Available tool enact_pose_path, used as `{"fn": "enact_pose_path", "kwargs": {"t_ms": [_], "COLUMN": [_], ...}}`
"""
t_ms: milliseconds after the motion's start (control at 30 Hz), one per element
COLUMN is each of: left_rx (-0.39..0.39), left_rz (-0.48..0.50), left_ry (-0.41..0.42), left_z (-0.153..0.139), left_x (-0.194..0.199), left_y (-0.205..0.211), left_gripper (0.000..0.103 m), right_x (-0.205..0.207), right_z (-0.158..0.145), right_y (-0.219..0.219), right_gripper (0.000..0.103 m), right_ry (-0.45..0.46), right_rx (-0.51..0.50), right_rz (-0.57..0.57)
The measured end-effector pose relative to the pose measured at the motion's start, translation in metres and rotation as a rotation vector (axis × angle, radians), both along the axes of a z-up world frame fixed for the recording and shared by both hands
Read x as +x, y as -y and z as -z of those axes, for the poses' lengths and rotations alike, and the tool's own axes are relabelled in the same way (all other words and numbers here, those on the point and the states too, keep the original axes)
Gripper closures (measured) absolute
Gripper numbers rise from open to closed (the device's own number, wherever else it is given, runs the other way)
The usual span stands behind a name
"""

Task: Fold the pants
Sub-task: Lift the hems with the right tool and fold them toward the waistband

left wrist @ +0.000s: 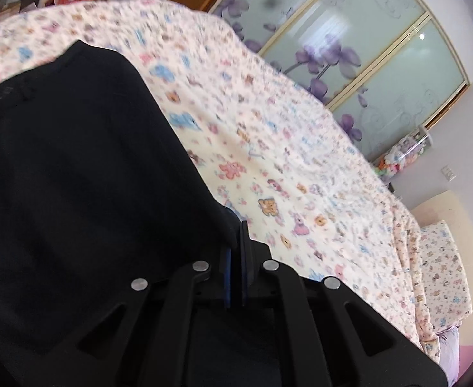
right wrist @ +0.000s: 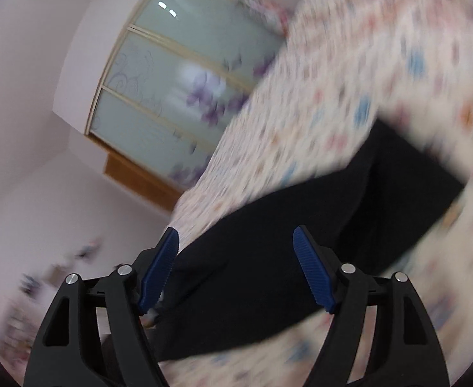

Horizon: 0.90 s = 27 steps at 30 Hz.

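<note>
Right view is smearing badly, so the bed (right wrist: 349,74) print is just blobs, and the pants (right wrist: 268,258) are running off behind the right gripper (right wrist: 236,267), whose jaws are standing wide around the cloth, not pinching. Left gripper (left wrist: 235,254) is clamping tight on the pants (left wrist: 75,177) edge. They're looking plain black, lying on the bed (left wrist: 268,148).

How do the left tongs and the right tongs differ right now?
The left tongs are shut, blue pads together, pinching an edge of the black pants; the right tongs stand wide apart, gripping nothing. The left tongs have the pants draping off to one side of them; the right tongs have the pants lying between their pads, which do not press on them. Both point over the patterned bedspread.
</note>
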<state>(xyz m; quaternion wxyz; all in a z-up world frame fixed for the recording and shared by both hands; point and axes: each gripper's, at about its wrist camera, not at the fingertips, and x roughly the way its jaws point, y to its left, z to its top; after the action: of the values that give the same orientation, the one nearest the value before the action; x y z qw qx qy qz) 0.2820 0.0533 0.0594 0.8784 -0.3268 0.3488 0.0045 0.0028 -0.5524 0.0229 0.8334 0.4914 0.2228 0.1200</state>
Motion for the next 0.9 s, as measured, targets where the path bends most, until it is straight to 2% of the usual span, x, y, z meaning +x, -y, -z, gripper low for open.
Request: {"fn": "enact_pose_path", "kwargs": {"t_ms": [100, 167, 233, 300, 333, 400, 467, 567, 600, 633, 667, 700, 733, 833, 867, 900], "left_rx": [-0.004, 0.002, 0.006, -0.001, -0.006, -0.014, -0.017, -0.016, -0.014, -0.013, -0.013, -0.015, -0.019, -0.052, -0.065, -0.067], "left_rz": [0.004, 0.012, 0.018, 0.024, 0.026, 0.031, 0.033, 0.032, 0.030, 0.028, 0.021, 0.016, 0.009, -0.015, -0.027, -0.036], "left_ry": [0.020, 0.034, 0.044, 0.050, 0.054, 0.059, 0.061, 0.062, 0.062, 0.062, 0.064, 0.068, 0.076, 0.132, 0.163, 0.192], "left_z": [-0.012, -0.018, -0.024, -0.030, -0.032, -0.036, -0.039, -0.041, -0.041, -0.041, -0.041, -0.041, -0.041, -0.042, -0.040, -0.035], "left_x": [-0.028, -0.044, -0.054, -0.062, -0.065, -0.070, -0.075, -0.080, -0.082, -0.084, -0.088, -0.091, -0.096, -0.122, -0.136, -0.155], "left_y": [-0.008, -0.012, -0.014, -0.016, -0.017, -0.018, -0.019, -0.020, -0.022, -0.023, -0.024, -0.026, -0.028, -0.038, -0.040, -0.039], "left_gripper": [0.099, 0.099, 0.099, 0.099, 0.099, 0.099, 0.099, 0.099, 0.099, 0.099, 0.099, 0.099, 0.099, 0.099, 0.099, 0.099], "right_x": [0.007, 0.007, 0.004, 0.003, 0.002, 0.001, 0.004, 0.011, 0.013, 0.014, 0.015, 0.017, 0.018, 0.013, 0.006, 0.001], "right_z": [0.021, 0.035, 0.046, 0.051, 0.053, 0.055, 0.057, 0.067, 0.069, 0.069, 0.065, 0.059, 0.044, -0.005, -0.024, -0.034], "right_y": [-0.014, -0.023, -0.025, -0.021, -0.018, -0.011, -0.010, -0.015, -0.014, -0.013, -0.013, -0.012, -0.013, -0.013, -0.013, -0.011], "right_gripper": [0.032, 0.033, 0.037, 0.041, 0.045, 0.045, 0.046, 0.057, 0.070, 0.090, 0.094, 0.096, 0.097, 0.098, 0.098, 0.098], "right_ry": [-0.113, -0.194, -0.247, -0.286, -0.296, -0.286, -0.297, -0.343, -0.346, -0.341, -0.319, -0.302, -0.247, -0.019, 0.097, 0.123], "right_rx": [0.127, 0.178, 0.205, 0.178, 0.176, 0.185, 0.180, 0.174, 0.164, 0.149, 0.117, 0.089, 0.027, -0.162, -0.258, -0.353], "right_rz": [-0.091, -0.101, -0.066, 0.014, 0.050, 0.113, 0.126, 0.148, 0.160, 0.172, 0.182, 0.188, 0.191, 0.223, 0.241, 0.282]}}
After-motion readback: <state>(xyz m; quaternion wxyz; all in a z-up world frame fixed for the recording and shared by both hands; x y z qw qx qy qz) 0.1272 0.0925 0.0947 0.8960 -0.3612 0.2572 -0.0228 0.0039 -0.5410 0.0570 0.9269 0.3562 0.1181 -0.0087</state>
